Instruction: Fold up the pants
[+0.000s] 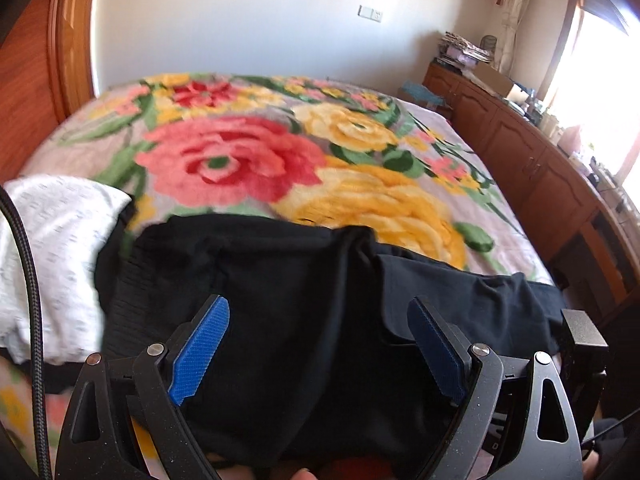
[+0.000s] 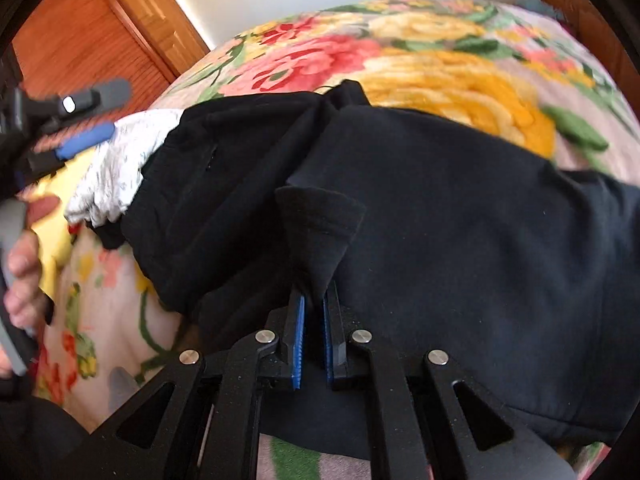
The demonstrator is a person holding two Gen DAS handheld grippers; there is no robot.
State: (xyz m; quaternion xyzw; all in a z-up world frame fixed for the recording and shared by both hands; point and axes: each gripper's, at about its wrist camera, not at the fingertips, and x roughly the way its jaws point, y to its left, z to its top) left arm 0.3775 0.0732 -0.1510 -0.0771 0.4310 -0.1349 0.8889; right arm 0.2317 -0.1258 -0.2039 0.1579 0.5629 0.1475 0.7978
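Black pants (image 1: pixel 280 280) lie spread across the near part of a floral bed blanket (image 1: pixel 240 160). My left gripper (image 1: pixel 318 320) hovers over them, its blue pads (image 1: pixel 200 344) wide apart and nothing between them. In the right wrist view my right gripper (image 2: pixel 315 294) is shut on a raised corner of the pants (image 2: pixel 320 224), which sticks up past the fingertips. The rest of the pants (image 2: pixel 460 200) stretches to the right. The left gripper (image 2: pixel 108 114) shows at the far left, open, held by a hand (image 2: pixel 20 272).
A white patterned cloth (image 1: pixel 60 248) lies beside the pants on the left, partly under them (image 2: pixel 120 168). A wooden dresser (image 1: pixel 540 168) with clutter on top runs along the bed's right side. A wooden door (image 1: pixel 24 80) stands at the left.
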